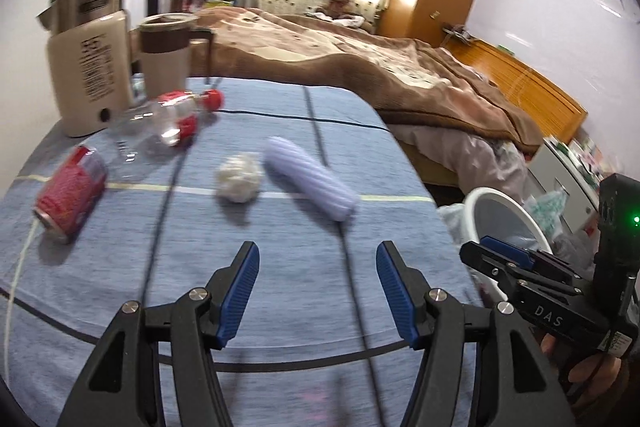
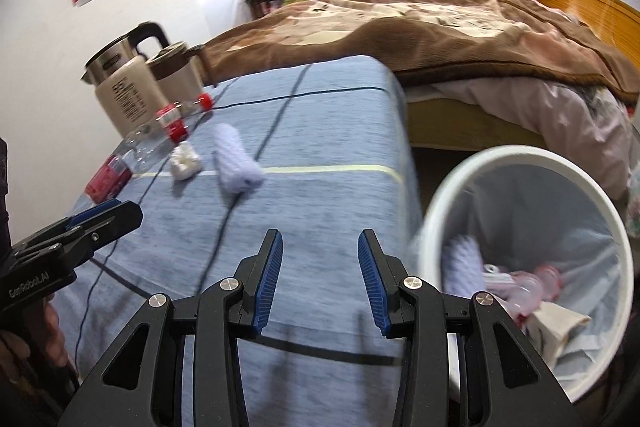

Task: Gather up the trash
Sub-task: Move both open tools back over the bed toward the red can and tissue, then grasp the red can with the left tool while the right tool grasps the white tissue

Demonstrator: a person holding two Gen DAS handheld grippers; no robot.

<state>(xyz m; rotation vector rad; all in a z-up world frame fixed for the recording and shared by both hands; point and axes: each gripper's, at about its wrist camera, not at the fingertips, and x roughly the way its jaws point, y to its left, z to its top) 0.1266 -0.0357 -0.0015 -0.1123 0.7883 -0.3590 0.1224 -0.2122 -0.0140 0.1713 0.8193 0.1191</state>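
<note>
On the blue cloth-covered table lie a red can [image 1: 70,193] [image 2: 107,177], a clear plastic bottle with red label and cap [image 1: 168,119] [image 2: 168,131], a crumpled white paper ball [image 1: 239,177] [image 2: 184,161] and a lilac ribbed roll [image 1: 310,177] [image 2: 236,163]. My left gripper [image 1: 318,291] is open and empty over the table's near part, short of the paper ball. My right gripper [image 2: 320,279] is open and empty at the table's right edge, beside the white trash bin [image 2: 440,195] [image 1: 472,199], which holds several pieces of trash.
A kettle [image 1: 90,55] [image 2: 120,83] and a lidded mug [image 1: 166,55] [image 2: 176,71] stand at the table's back left. A bed with a brown blanket [image 1: 360,59] [image 2: 460,35] lies beyond. The right gripper shows in the left view [image 1: 520,267].
</note>
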